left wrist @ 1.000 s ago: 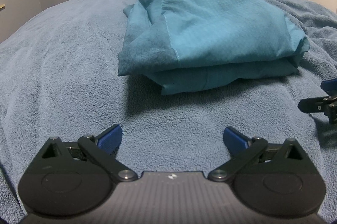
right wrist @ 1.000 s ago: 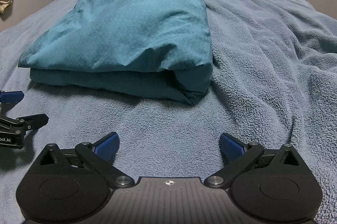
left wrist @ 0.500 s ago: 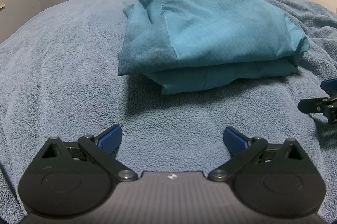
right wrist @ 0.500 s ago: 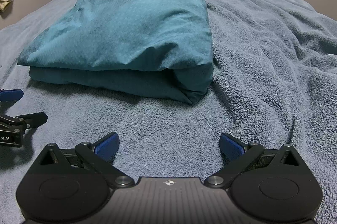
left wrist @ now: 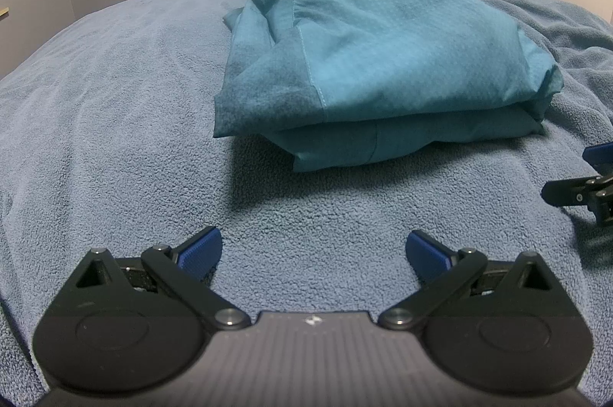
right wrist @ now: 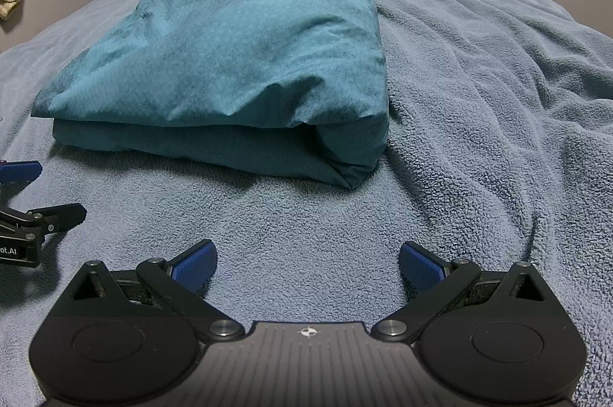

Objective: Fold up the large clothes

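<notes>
Teal garment (left wrist: 375,54) sits folded into a thick stack on the blue fleece blanket (left wrist: 115,108), straight ahead of both my tools, not touching either. Left gripper (left wrist: 313,255) spread wide, holding nothing; right gripper (right wrist: 306,259) likewise, empty. Stack's long axis runs away from me. From the left view its near edge lies ahead and slightly right, with loose layered hems on that side; from the right view it lies ahead and slightly left, closed fold at the near right corner. Both about equally near. Looks essentially folded.
</notes>
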